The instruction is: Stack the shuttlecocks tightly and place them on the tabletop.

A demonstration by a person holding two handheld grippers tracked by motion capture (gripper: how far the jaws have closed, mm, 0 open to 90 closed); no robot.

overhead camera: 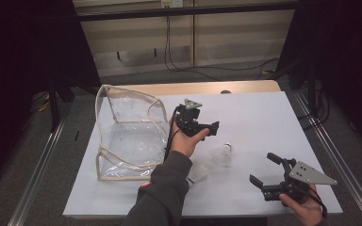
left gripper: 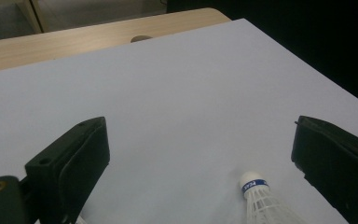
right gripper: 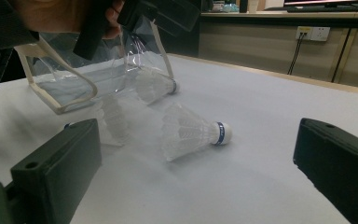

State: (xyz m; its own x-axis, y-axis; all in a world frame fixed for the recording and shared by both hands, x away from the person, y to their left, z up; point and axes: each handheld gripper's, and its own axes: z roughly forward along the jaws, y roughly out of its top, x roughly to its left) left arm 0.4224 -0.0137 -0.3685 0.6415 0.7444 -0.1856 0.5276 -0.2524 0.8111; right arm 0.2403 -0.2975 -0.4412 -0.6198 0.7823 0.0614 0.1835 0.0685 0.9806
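A clear plastic bag (overhead camera: 127,132) with cream piping stands open at the table's left. White shuttlecocks with blue bands lie to its right: one (overhead camera: 225,154) mid-table, another (overhead camera: 197,175) by the person's sleeve. My left gripper (overhead camera: 212,129) hovers open just above and left of the middle shuttlecock, whose cork end (left gripper: 254,184) lies low between the jaws of my left gripper (left gripper: 200,140). My right gripper (overhead camera: 262,168) is open near the front right, facing a shuttlecock (right gripper: 191,130) lying on its side. Two more shuttlecocks (right gripper: 154,86) (right gripper: 114,119) lie nearer the bag (right gripper: 70,79).
The white table sheet (overhead camera: 264,113) is bare at the right and back, with a wooden edge (overhead camera: 207,88) behind it. Metal rails (overhead camera: 330,155) run along both sides of the table. Cables (overhead camera: 202,70) trail on the floor beyond.
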